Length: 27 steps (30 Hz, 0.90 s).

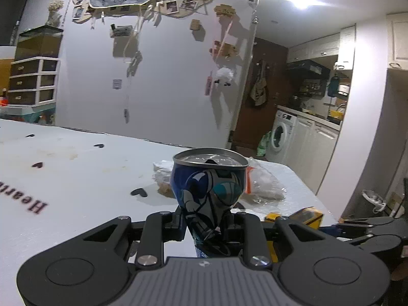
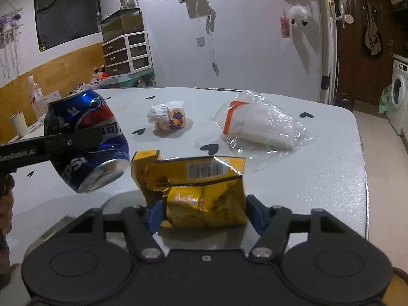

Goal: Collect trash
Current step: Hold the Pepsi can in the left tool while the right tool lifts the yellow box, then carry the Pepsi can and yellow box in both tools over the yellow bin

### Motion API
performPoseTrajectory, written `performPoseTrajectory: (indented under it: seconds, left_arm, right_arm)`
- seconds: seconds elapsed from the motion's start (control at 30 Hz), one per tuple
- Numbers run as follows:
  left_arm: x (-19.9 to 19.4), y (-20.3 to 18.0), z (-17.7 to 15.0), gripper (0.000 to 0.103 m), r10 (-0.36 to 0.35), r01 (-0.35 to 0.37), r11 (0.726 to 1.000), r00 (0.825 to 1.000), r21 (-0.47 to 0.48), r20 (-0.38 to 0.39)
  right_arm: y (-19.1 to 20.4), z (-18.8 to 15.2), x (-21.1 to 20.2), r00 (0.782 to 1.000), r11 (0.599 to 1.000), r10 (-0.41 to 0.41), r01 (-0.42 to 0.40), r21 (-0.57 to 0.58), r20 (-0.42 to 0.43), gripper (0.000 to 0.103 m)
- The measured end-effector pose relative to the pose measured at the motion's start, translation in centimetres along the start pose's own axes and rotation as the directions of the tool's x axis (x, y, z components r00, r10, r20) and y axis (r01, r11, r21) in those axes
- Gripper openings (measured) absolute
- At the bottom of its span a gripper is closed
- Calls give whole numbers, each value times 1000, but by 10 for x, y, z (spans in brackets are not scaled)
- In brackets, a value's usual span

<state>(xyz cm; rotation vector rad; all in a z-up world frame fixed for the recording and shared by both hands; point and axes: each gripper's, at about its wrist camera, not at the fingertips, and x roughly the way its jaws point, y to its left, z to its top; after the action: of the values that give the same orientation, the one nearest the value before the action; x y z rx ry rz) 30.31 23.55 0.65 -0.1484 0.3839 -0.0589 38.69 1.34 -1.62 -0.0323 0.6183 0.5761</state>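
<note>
We held the crushed blue can (image 1: 207,199) squeezed tight in our left gripper (image 1: 204,225), lifted off the surface (image 2: 318,178) for disposal, while our right gripper (image 2: 205,213) bracketed the yellow wrapper (image 2: 201,193), other trash lying toward twelve o'clock

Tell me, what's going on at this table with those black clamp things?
A person is clearing trash with a hand-held gripper in each hand. The left hand-held gripper is clamped on a dented blue soda can, held up off the white table. The right hand-held gripper has a crumpled yellow snack bag between its fingers. A wadded wrapper and a clear plastic bag still lie on the table.
</note>
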Motion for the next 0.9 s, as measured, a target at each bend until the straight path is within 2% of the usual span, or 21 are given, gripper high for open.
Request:
performPoseTrajectory:
  seconds: [0.23, 0.73, 0.9]
  left_arm:
    - [-20, -16, -6, 26, 57, -57, 998, 998, 14, 26]
    - [-53, -54, -8, 26, 95, -94, 995, 995, 39, -15]
    - [-62, -73, -10, 26, 83, -81, 995, 996, 56, -20]
  right_arm:
    - [-5, -1, -21, 999, 999, -40, 40, 25, 19, 67]
    - [-15, -11, -90, 990, 994, -104, 100, 49, 90, 67]
    - [-19, -14, -117, 985, 992, -121, 116, 50, 120, 67]
